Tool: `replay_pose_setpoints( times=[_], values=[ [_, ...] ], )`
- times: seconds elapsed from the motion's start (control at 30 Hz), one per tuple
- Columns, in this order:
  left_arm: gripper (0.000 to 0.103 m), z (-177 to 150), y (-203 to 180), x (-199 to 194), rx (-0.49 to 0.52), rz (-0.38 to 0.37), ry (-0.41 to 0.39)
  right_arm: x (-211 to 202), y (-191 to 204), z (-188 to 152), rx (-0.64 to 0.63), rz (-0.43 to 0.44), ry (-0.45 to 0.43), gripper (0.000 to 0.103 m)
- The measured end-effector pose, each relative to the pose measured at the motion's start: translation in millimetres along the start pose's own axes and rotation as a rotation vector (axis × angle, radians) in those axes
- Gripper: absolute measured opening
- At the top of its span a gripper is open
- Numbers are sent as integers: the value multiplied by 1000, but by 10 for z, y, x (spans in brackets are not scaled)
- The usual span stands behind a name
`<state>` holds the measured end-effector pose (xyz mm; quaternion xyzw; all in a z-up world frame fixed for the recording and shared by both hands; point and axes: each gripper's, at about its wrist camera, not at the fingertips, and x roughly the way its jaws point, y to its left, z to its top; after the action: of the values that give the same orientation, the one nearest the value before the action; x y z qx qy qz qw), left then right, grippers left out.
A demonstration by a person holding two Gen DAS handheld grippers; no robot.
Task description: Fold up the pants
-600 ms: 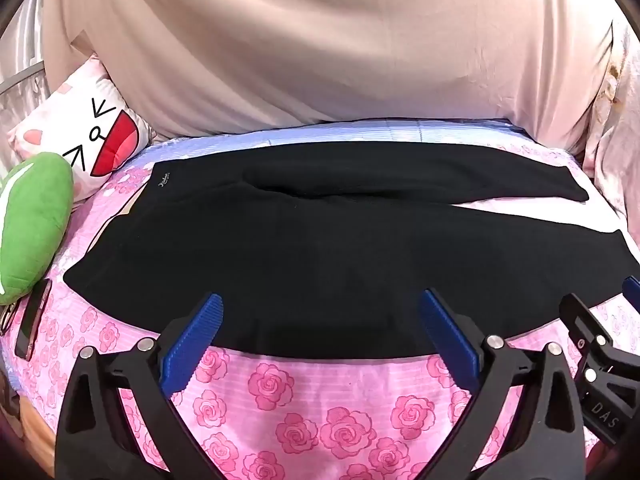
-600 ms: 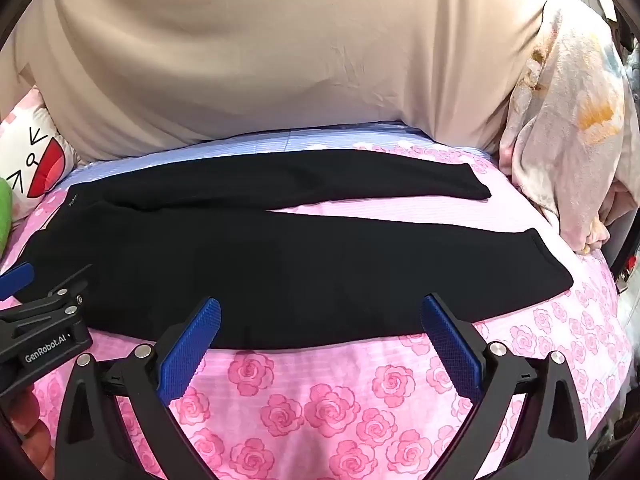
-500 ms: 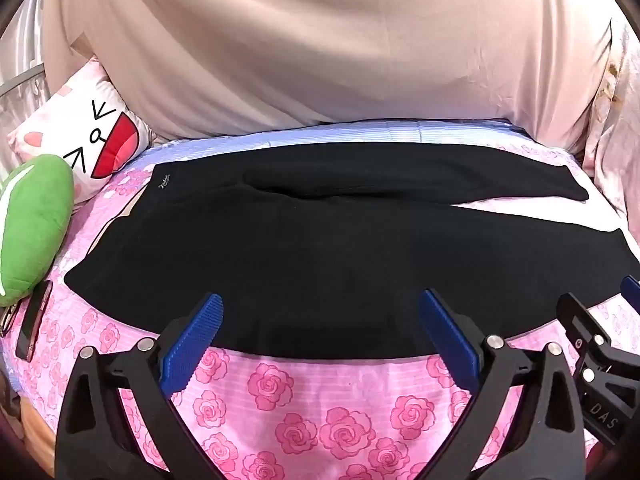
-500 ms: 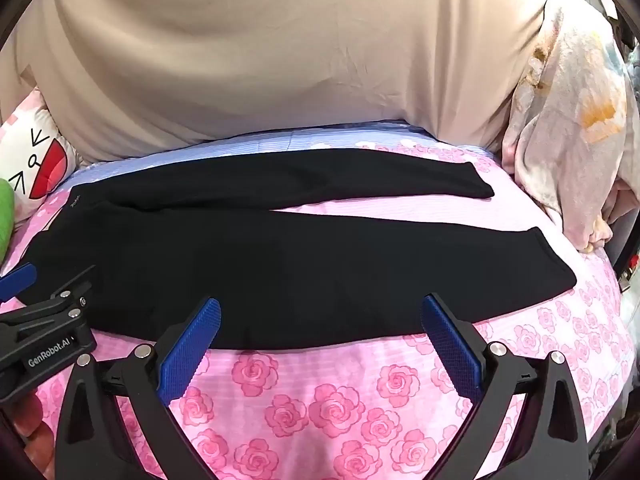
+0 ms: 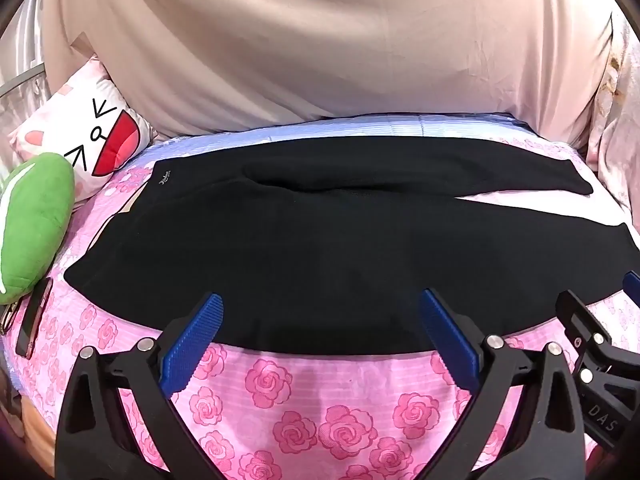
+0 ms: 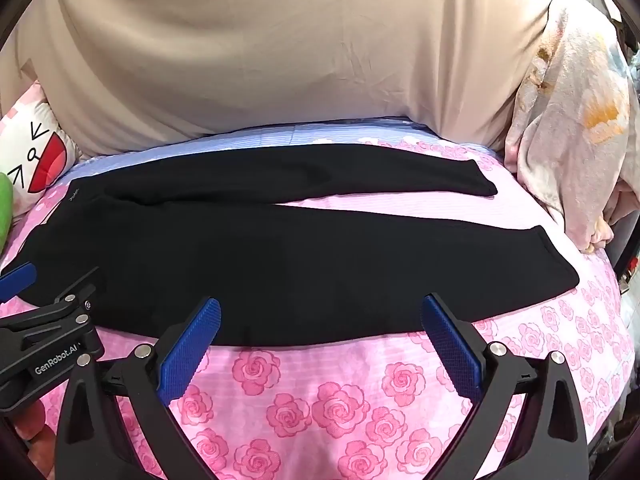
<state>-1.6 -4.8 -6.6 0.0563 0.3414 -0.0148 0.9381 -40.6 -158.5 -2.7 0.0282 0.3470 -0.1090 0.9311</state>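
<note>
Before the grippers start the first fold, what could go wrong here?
Both the left gripper and the right gripper are open at the near hem of the black pants; a shallow pinch may catch only one layer, or the rose bedsheet. The phone near the bed's edge could get dragged along.

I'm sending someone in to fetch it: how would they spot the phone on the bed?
On the pink rose-print bedsheet, look left of the black pants to the green plush. The phone lies flat at its near end, the only thin, dark, hard thing there.
</note>
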Motion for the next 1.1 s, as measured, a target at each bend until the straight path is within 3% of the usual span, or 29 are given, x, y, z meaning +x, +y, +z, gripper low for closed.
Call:
replay_pose_setpoints(
  times=[1.1],
  values=[
    [96, -37, -12, -11, 18, -8, -1, 1, -79, -51, 3, -11, 2, 98]
  ],
)
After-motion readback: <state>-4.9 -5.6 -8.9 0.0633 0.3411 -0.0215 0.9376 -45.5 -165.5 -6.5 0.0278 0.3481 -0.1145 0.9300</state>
